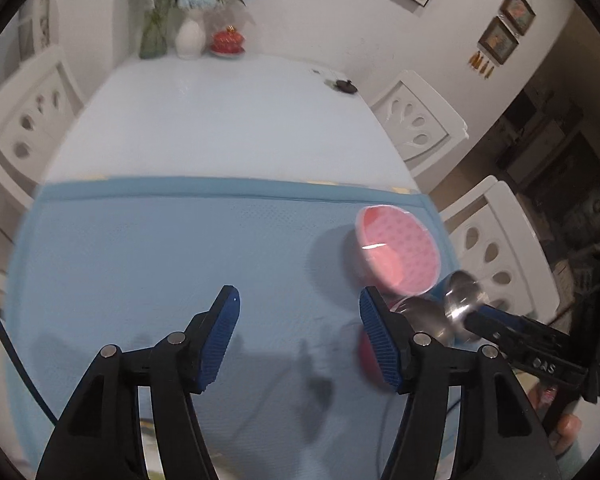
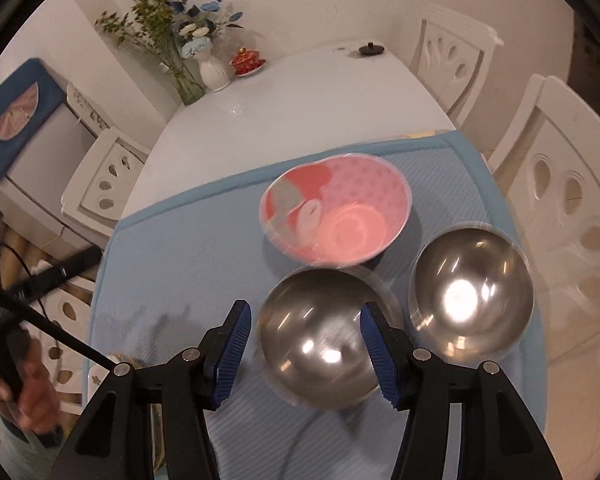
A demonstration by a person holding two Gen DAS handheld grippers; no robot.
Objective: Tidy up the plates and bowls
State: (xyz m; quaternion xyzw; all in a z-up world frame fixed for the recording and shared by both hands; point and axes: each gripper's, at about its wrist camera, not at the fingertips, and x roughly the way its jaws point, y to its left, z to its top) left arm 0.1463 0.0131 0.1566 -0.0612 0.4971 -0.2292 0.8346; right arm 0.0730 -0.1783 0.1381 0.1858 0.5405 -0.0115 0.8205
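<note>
A pink bowl (image 2: 336, 212) with a red and grey pattern stands upright on the blue mat (image 2: 172, 264). Two shiny steel bowls sit nearer: one (image 2: 320, 344) right under my right gripper (image 2: 305, 308), the other (image 2: 472, 292) to its right. The right jaws are open, and a gap shows between the left pad and the bowl. In the left wrist view my left gripper (image 1: 299, 294) hangs open over bare mat (image 1: 160, 264). The pink bowl (image 1: 398, 252) and a blurred steel bowl (image 1: 462, 300) lie to its right. Something red-pink (image 1: 368, 356) is mostly hidden behind the right finger.
The mat covers the near end of a white table (image 1: 220, 120). Vases of flowers (image 2: 212, 68) and a red lidded cup (image 2: 247, 60) stand at the far end, with a small dark lid (image 2: 371, 49) at the far right. White chairs (image 2: 560, 208) line both sides. A person's hand (image 2: 20, 384) shows at the left.
</note>
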